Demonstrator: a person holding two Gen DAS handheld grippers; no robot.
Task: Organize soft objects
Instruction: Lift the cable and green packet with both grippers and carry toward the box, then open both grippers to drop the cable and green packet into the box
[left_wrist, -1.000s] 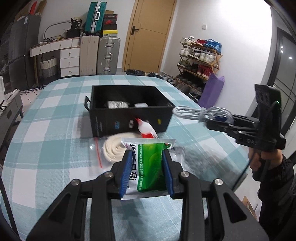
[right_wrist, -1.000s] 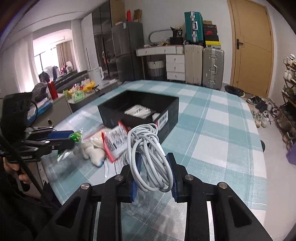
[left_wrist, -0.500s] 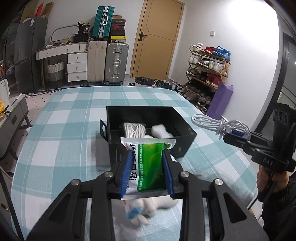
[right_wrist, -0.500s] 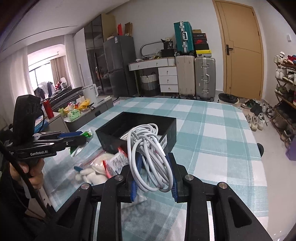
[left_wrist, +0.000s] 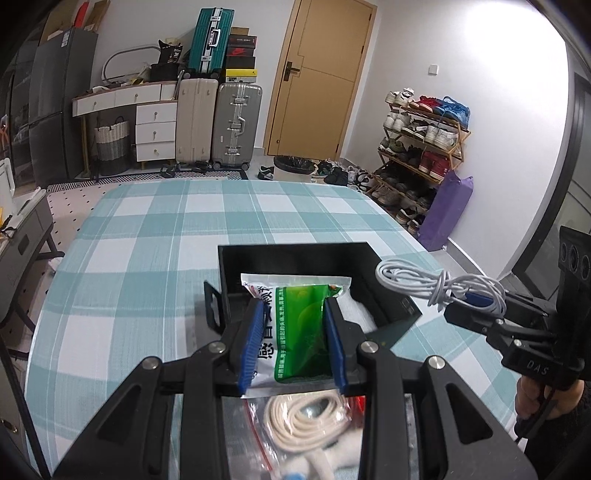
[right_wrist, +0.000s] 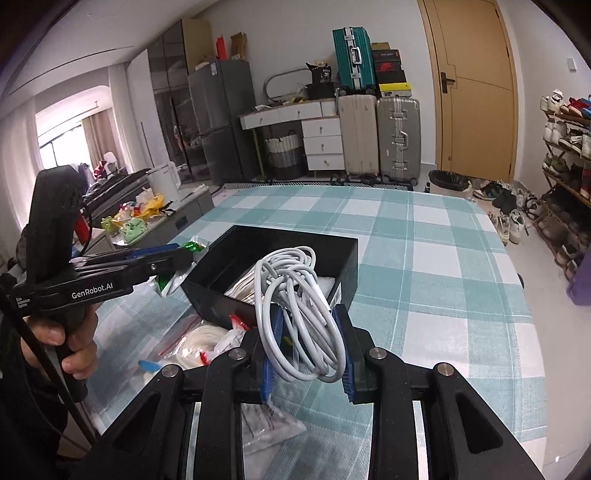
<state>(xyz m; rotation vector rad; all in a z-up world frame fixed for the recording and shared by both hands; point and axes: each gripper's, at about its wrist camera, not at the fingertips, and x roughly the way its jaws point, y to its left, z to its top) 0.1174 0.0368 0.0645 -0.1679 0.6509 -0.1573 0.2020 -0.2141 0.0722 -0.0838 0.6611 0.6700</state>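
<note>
Left gripper (left_wrist: 293, 332) clamped on green-and-white sachet (left_wrist: 295, 325), right gripper (right_wrist: 306, 347) on coiled white cable (right_wrist: 295, 310); both near black box (left_wrist: 388, 291). Centre over opening before release, one at a time.

The left claw (left_wrist: 293, 334) now carries its packet (left_wrist: 295, 328) up over the box (left_wrist: 295, 254), no longer short of it. The right claw (right_wrist: 306, 345) brings its cable (right_wrist: 295, 306) closer to the box's rim.

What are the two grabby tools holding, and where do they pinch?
The left tool pinches the green-and-white packet by its sides. The right tool pinches the coiled white cable across its loops.
</note>
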